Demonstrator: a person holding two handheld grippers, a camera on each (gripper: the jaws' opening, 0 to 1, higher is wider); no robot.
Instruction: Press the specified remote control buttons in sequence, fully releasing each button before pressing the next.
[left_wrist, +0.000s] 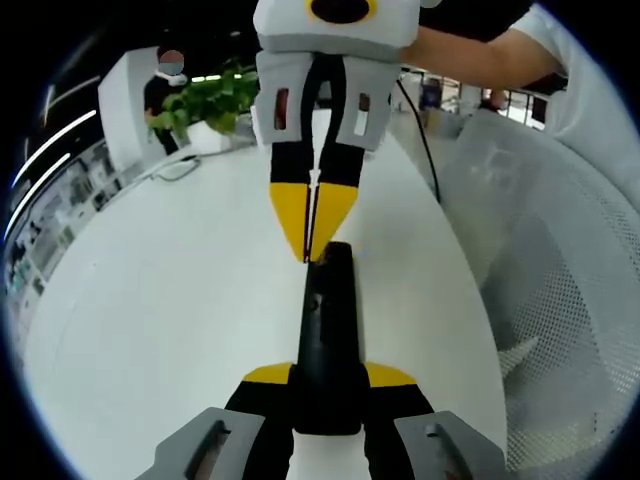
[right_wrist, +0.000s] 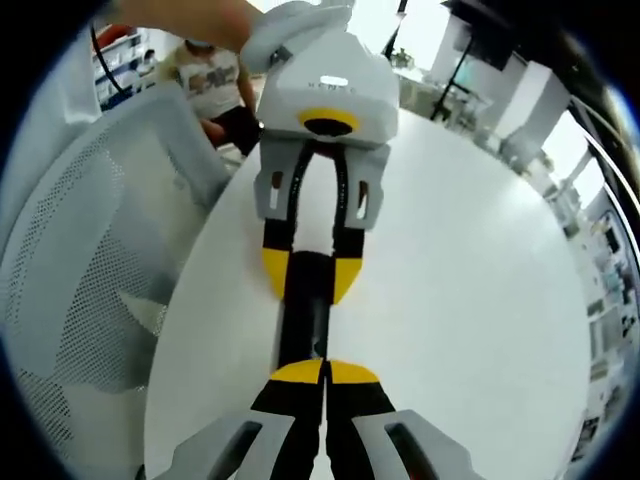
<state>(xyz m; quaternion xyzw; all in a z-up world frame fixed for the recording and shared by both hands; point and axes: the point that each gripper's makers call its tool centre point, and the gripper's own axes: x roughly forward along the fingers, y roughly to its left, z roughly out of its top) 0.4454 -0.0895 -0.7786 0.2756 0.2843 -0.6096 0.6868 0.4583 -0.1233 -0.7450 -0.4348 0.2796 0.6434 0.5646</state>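
Observation:
A long black remote control (left_wrist: 328, 330) lies lengthwise just above the white table, and my left gripper (left_wrist: 328, 378) is shut on its near end with a yellow pad on either side. My right gripper (left_wrist: 312, 250) comes in from the top of the left gripper view, its jaws shut together and its yellow tips resting on the remote's far end. In the right gripper view the same remote (right_wrist: 305, 320) runs between my right gripper (right_wrist: 325, 372), whose closed tips touch its top face, and my left gripper (right_wrist: 310, 275), which clamps its other end.
A white round table (left_wrist: 160, 300) spreads out under both grippers. A grey mesh chair (left_wrist: 560, 280) stands against its edge, and the same chair (right_wrist: 90, 260) shows in the right gripper view. A green plant (left_wrist: 210, 100) sits at the far side. People are in the background.

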